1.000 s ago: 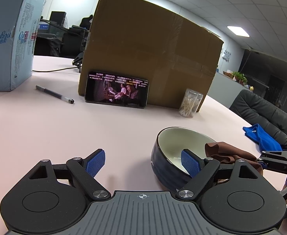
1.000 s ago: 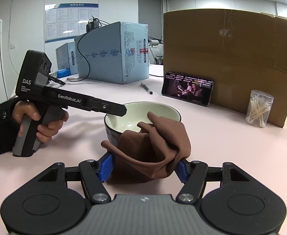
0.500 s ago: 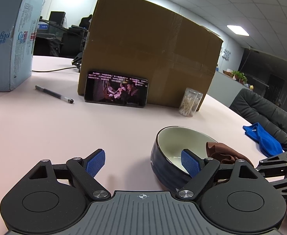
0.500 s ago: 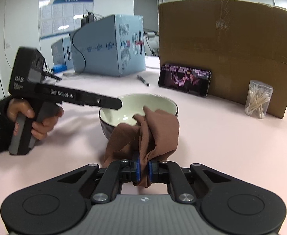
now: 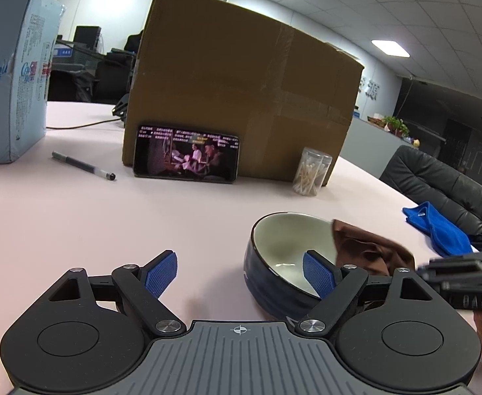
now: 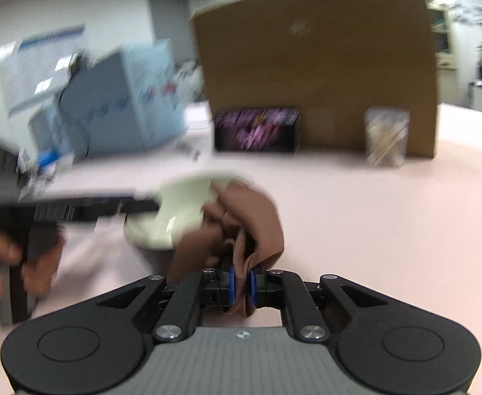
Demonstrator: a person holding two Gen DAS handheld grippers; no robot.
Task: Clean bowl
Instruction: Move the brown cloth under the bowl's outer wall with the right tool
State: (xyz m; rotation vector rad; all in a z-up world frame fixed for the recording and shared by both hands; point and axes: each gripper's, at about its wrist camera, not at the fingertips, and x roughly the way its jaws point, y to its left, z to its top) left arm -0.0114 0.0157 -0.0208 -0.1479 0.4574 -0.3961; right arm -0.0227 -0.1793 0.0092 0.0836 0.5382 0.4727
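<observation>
Bowl (image 5: 287, 256) sits on pink bench (image 5: 76, 223), ahead and right of left hand-held gripper (image 5: 241, 271); its near rim lies between that gripper's pads, right pad (image 5: 318, 278) inside bowl, left pad outside, well clear. Jaws wide, closing, not yet pressing rim. Right hand-held gripper (image 6: 241, 283) is pinched tight on brown cloth (image 6: 250, 220), bowl just ahead and left of it (view blurred). Cloth drapes over bowl's right rim. Left is nearer for steadying bowl; right for wiping.
</observation>
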